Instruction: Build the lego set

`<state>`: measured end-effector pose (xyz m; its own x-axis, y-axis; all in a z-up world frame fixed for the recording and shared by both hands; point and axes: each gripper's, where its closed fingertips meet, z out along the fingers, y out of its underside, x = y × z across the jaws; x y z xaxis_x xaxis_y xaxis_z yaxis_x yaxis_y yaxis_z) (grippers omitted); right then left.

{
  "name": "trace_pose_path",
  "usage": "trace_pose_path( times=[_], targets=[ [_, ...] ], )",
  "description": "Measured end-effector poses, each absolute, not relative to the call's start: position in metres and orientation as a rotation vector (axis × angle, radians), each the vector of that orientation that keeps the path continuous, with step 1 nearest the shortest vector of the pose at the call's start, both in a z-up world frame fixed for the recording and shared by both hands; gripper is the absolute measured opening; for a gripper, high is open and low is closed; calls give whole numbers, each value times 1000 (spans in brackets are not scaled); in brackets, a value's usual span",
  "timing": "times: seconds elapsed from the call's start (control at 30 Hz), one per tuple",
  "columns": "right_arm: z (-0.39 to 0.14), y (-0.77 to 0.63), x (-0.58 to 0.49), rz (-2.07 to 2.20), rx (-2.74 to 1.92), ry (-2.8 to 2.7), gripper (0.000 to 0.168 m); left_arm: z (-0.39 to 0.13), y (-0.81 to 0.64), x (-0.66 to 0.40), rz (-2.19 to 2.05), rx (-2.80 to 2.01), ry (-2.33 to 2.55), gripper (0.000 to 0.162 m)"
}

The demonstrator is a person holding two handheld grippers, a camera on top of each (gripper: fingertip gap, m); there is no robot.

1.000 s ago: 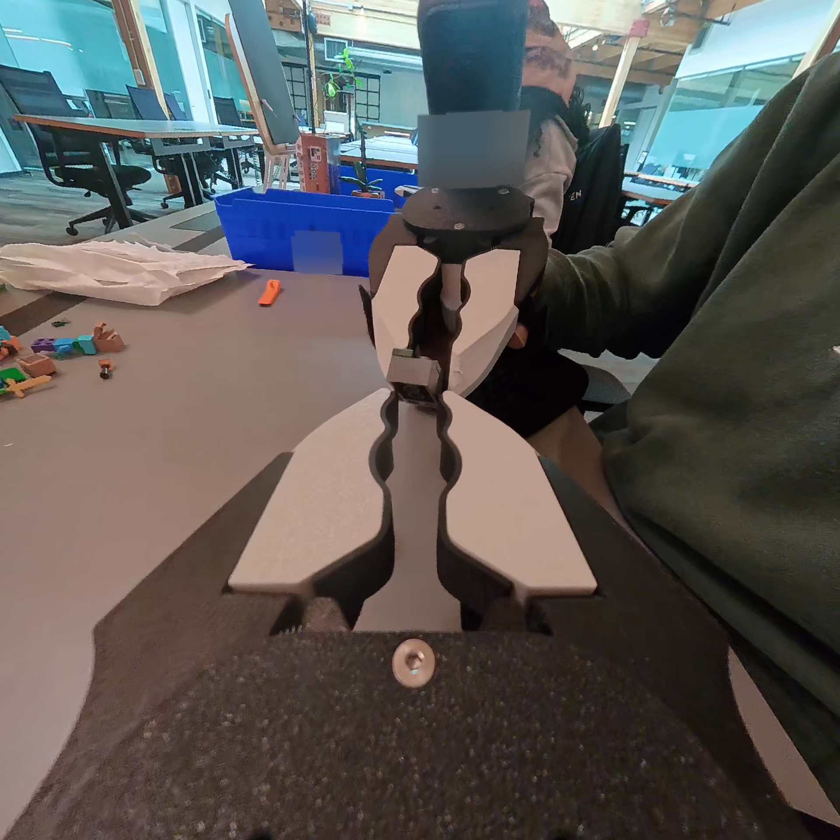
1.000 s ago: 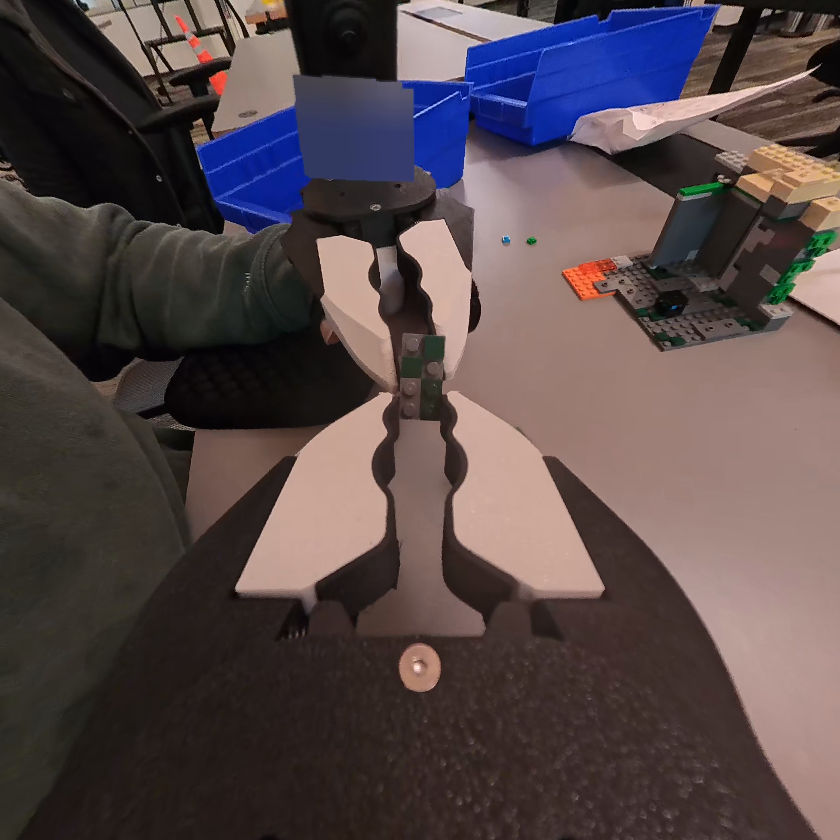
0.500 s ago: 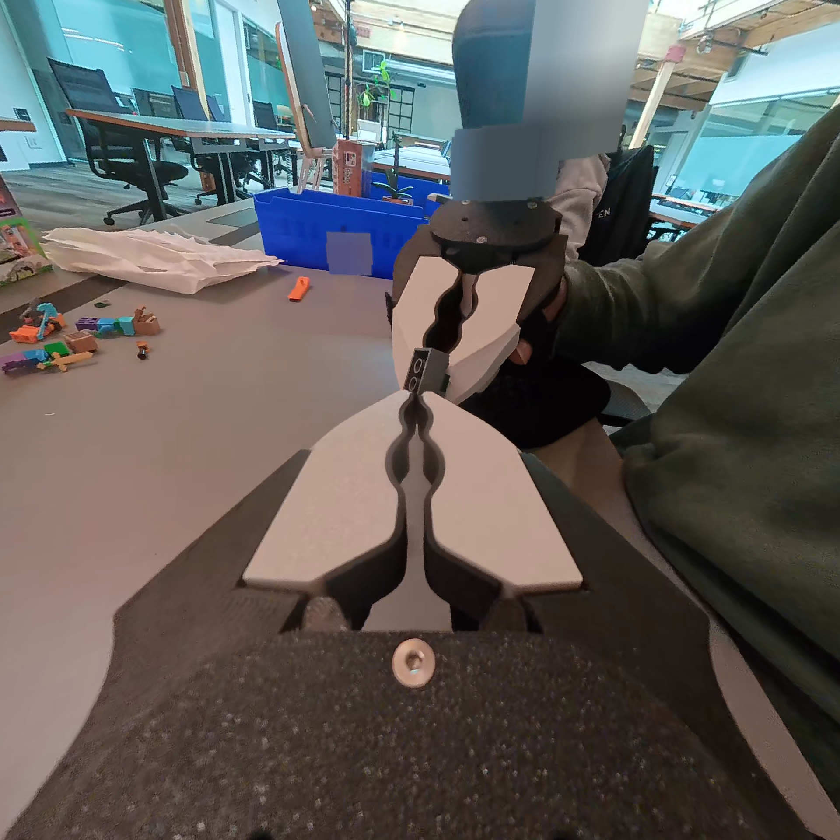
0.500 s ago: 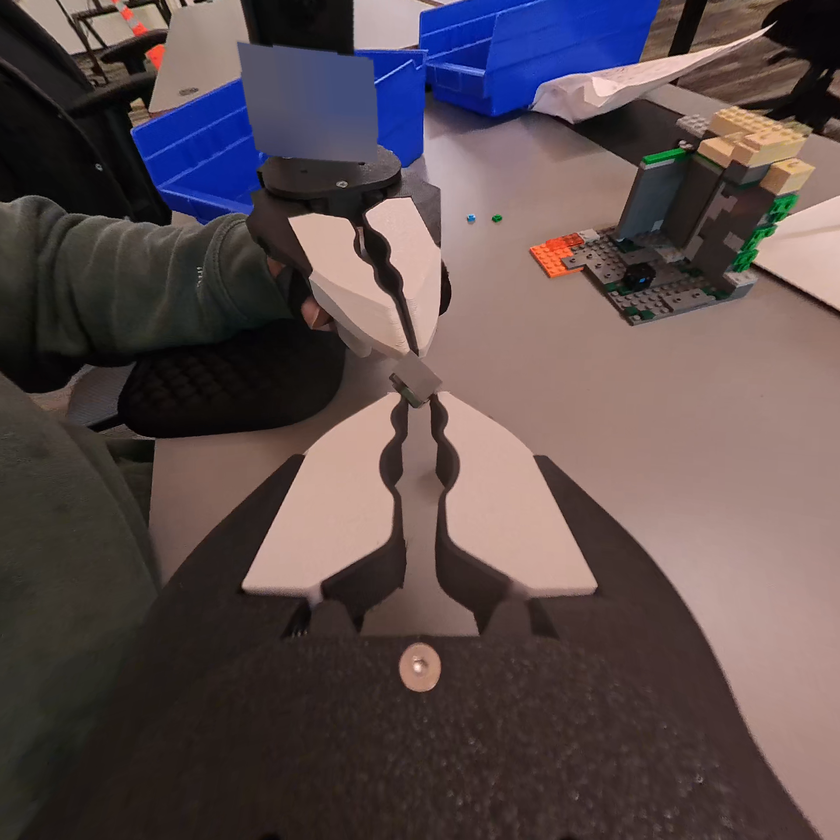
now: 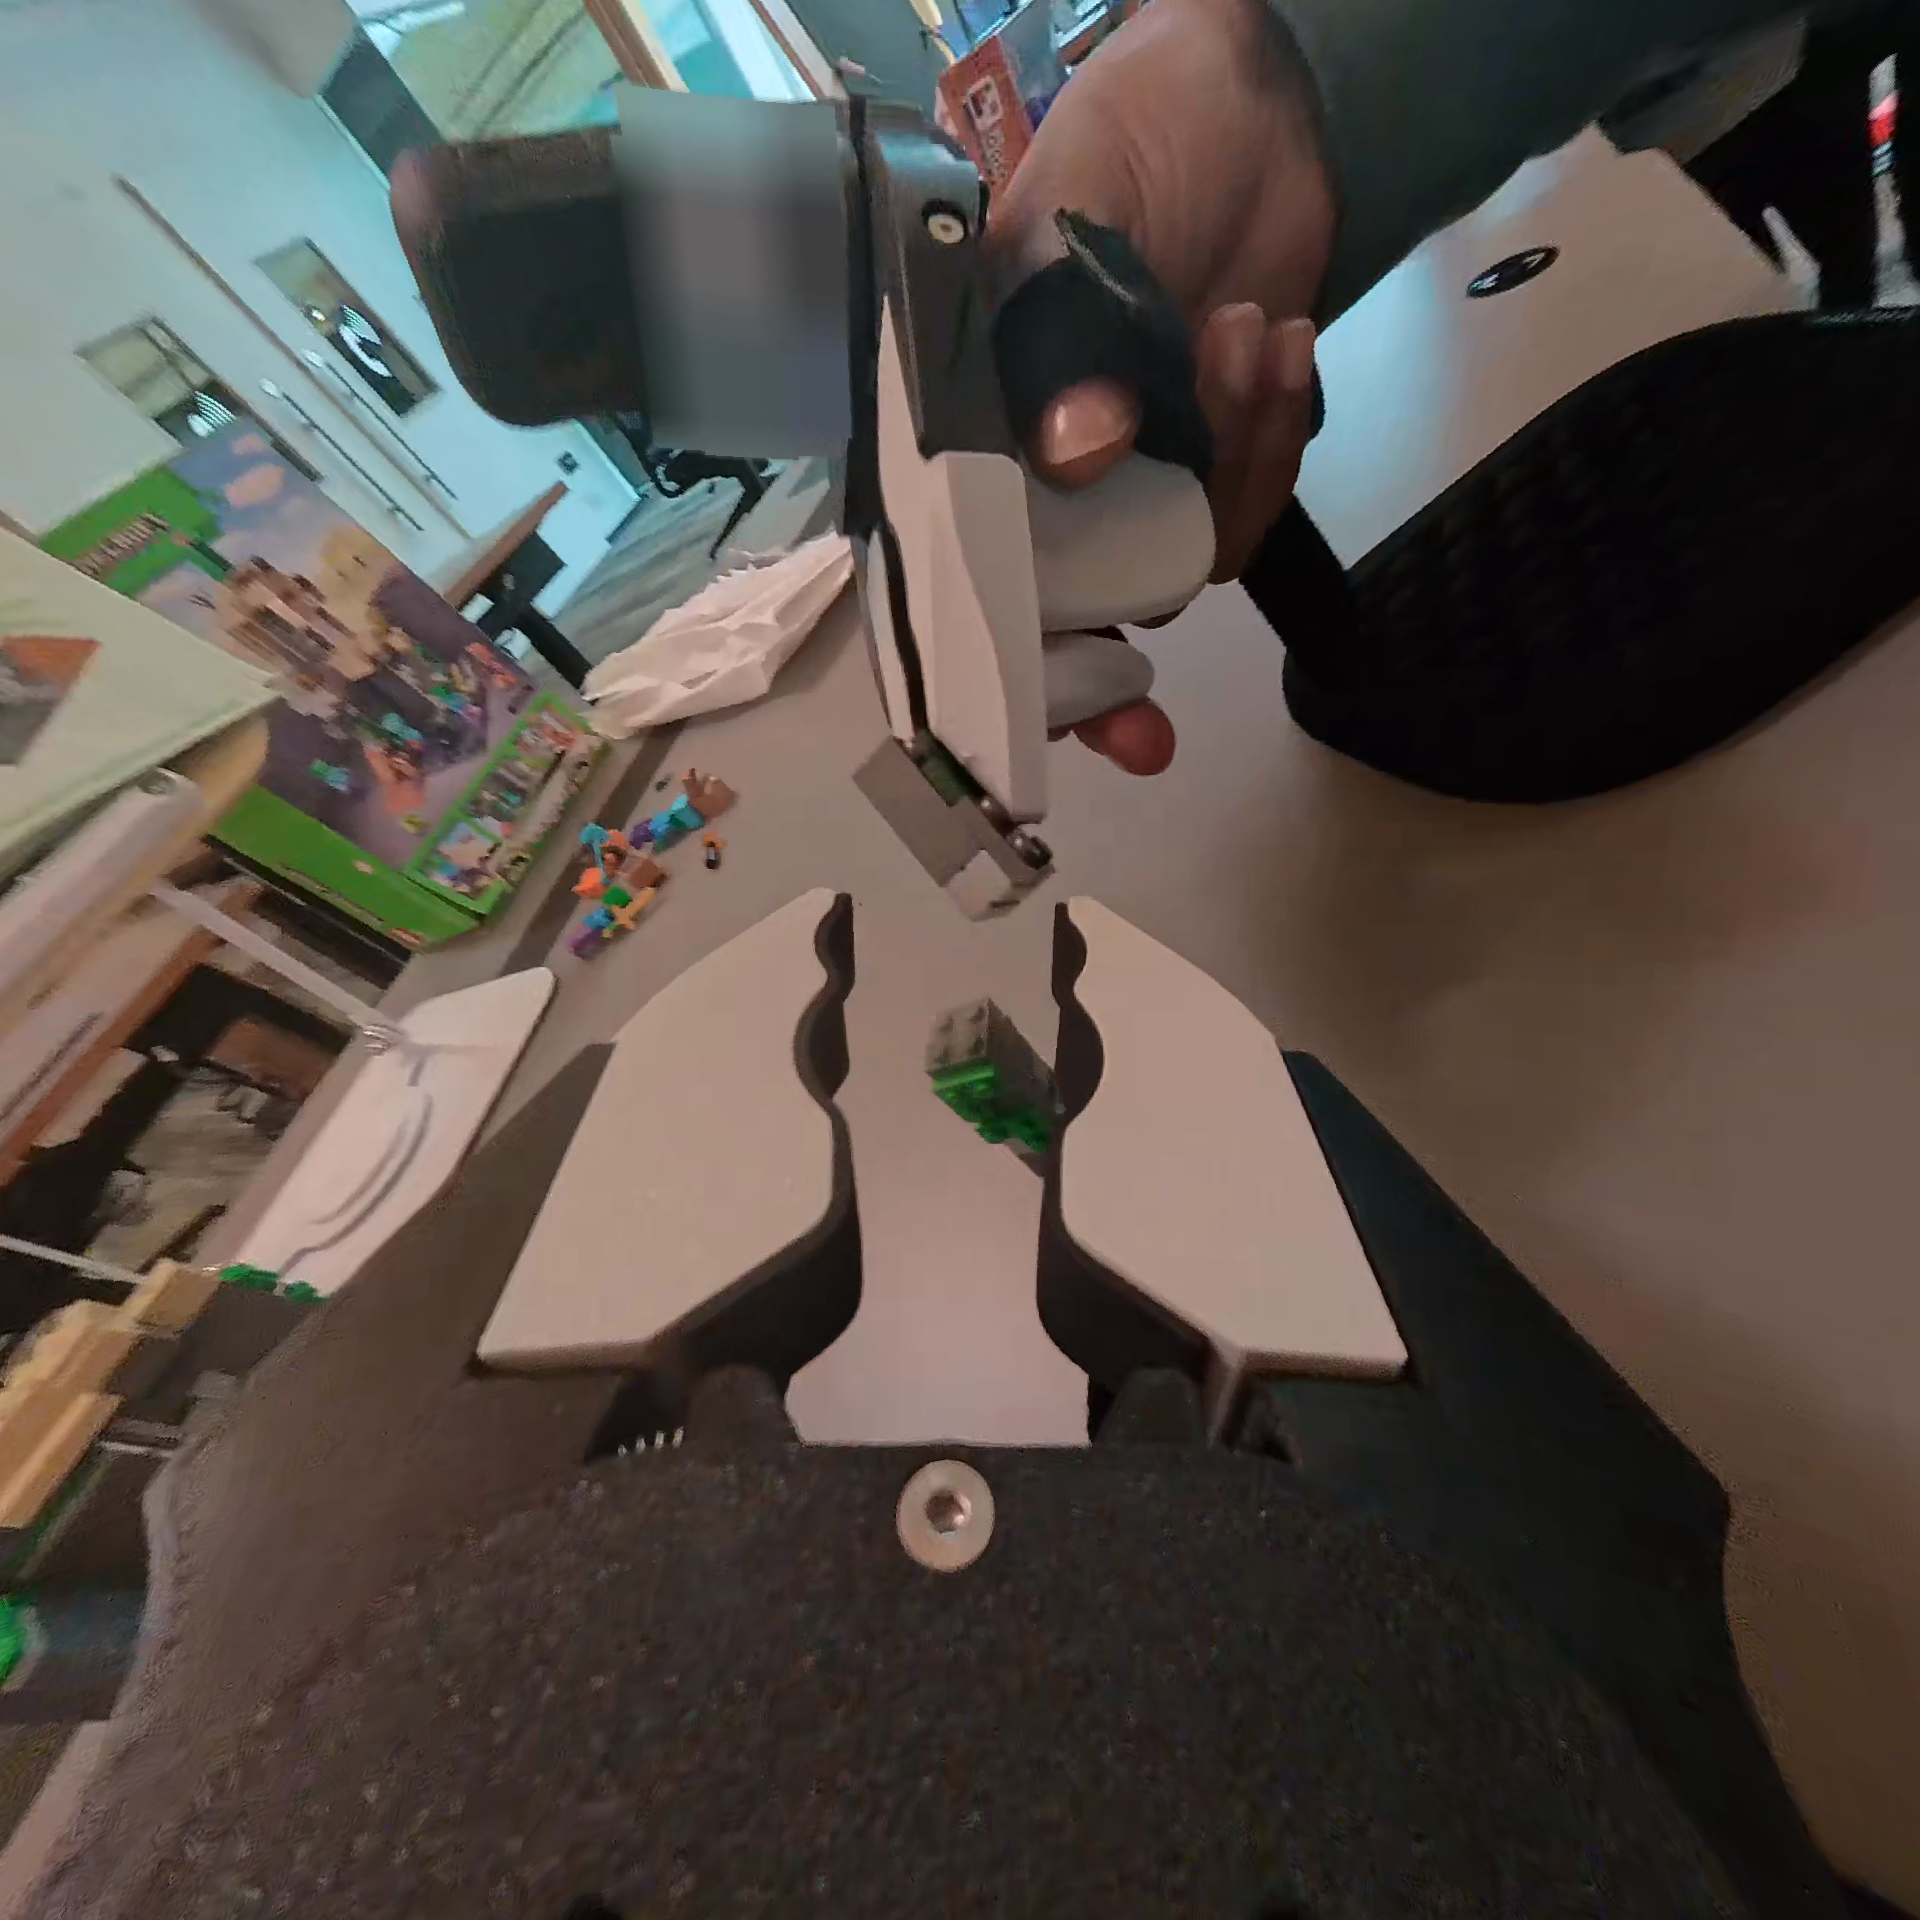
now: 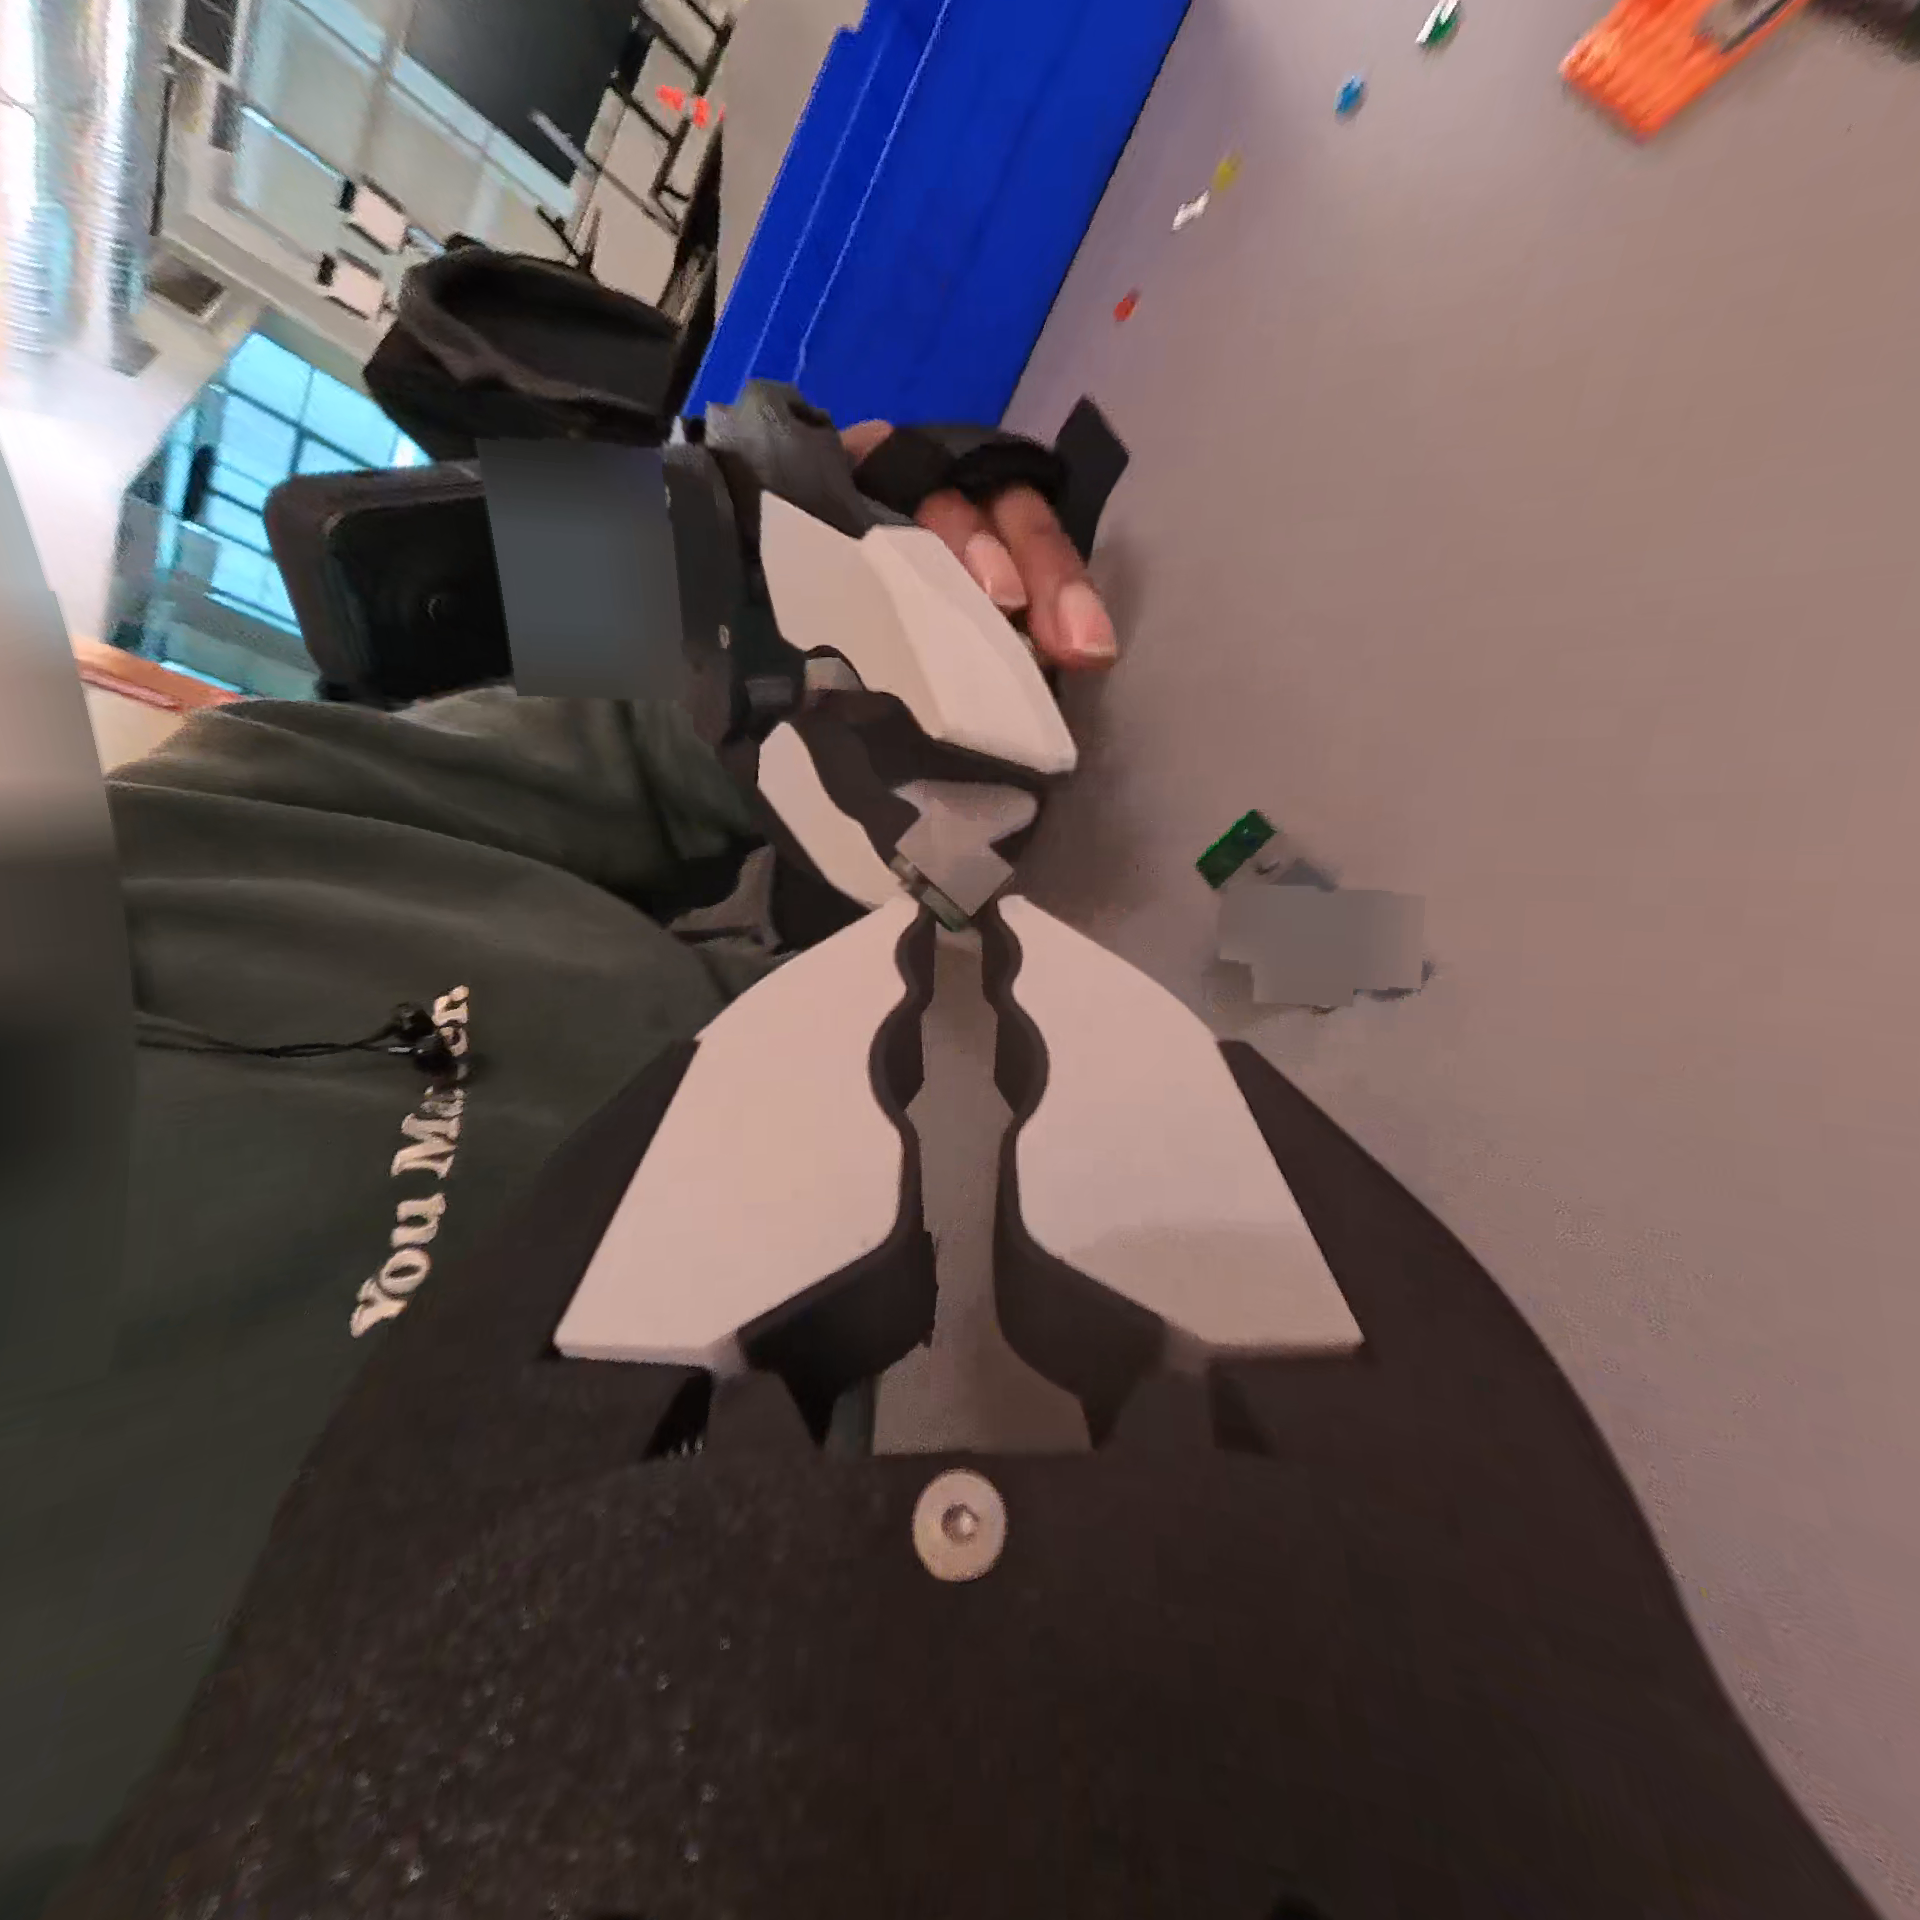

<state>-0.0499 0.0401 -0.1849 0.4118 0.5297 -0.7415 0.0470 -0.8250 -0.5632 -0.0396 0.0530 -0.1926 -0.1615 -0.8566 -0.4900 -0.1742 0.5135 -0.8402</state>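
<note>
A: Who holds what?

B: The right gripper (image 6: 956,920) has its jaws pressed onto a grey brick assembly (image 6: 954,875), and only the very tips bite it. Most of the assembly sticks out past them, with a sliver of green showing at the pinch.

A: And the left?

B: The left gripper (image 5: 951,925) is spread wide and grips nothing. The assembly hangs just ahead of its tips, apart from both fingers.

A: So what could go wrong?

B: With so shallow a bite, I judge the assembly could pivot or slip out if the left jaws close on it off-centre or push it sideways.

A: Anything below?

B: A small green-and-grey piece (image 5: 987,1081) shows between the left fingers. It seems to lie on the table (image 5: 1507,1091), though the picture is smeared and I cannot be sure that it rests there. If the left gripper dips, a finger could sweep it away.

A: Further out?

B: Loose coloured bricks (image 5: 644,862) sit well apart beside the set's box (image 5: 416,748). A grey assembly dropped among those would be slow to find
</note>
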Motion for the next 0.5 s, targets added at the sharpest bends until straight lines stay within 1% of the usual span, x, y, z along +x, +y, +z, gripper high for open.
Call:
trace_pose_path(
  times=[0.23, 0.3, 0.4, 0.5],
  targets=[
    [-197, 25, -53, 1474, -2354, -629, 8, -195, 36, -40, -618, -682, 1708, 43],
    [-200, 20, -55, 1464, -2404, -686, 8, -200, 33, -39, -557, -637, 1735, 43],
    [-205, 14, -56, 1442, -2478, -747, 8, -205, 26, -39, -491, -565, 1764, 38],
    [-210, 11, -55, 1424, -2528, -772, 7, -209, 25, -39, -463, -555, 1775, 37]
  ],
)
